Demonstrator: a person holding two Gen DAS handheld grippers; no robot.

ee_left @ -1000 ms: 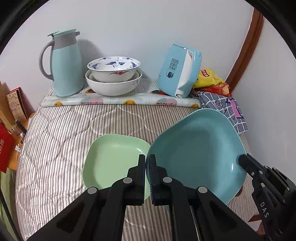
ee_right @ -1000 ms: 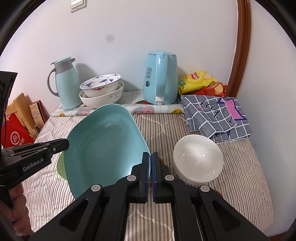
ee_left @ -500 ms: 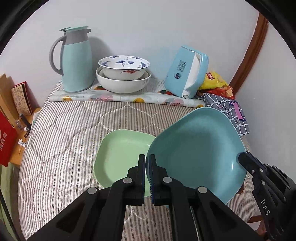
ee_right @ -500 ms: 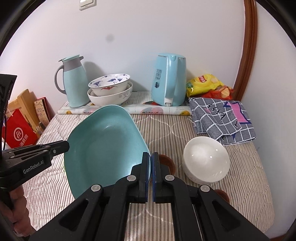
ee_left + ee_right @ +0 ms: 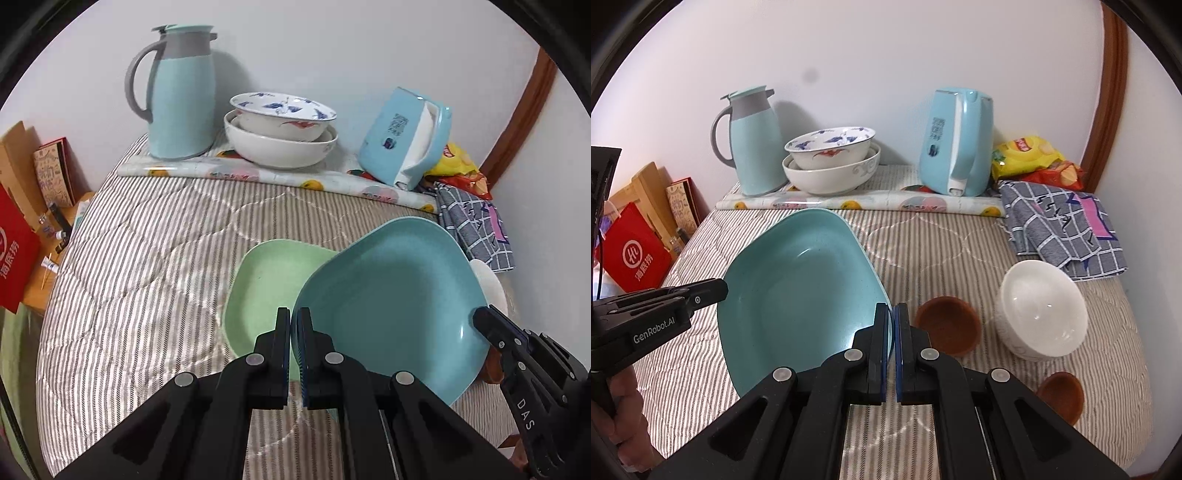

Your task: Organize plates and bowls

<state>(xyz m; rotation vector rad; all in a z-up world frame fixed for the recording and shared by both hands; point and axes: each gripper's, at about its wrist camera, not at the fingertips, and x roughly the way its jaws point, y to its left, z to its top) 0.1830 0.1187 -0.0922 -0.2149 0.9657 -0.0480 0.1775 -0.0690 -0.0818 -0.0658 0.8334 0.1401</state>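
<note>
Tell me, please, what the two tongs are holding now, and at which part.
Both hold the teal plate by its rim: the left tongs on one edge, the right tongs on the opposite edge.

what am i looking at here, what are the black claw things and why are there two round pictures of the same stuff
There is no robot here. A person holds a hand-held gripper in each hand, a black two-finger clamp, and each one carries a wide-angle camera looking along its fingers. So one picture is the left one's view, the other the right's.

Both clamps are shut on opposite rims of the same teal plate: the left hand-held gripper on its left edge, the right hand-held gripper on its right edge. The plate is tilted over a light green plate lying on the striped quilt.

Also on the quilt: a white bowl, two brown saucers, a checked cloth. At the back stand a thermos jug, two stacked bowls and a blue kettle.
</note>
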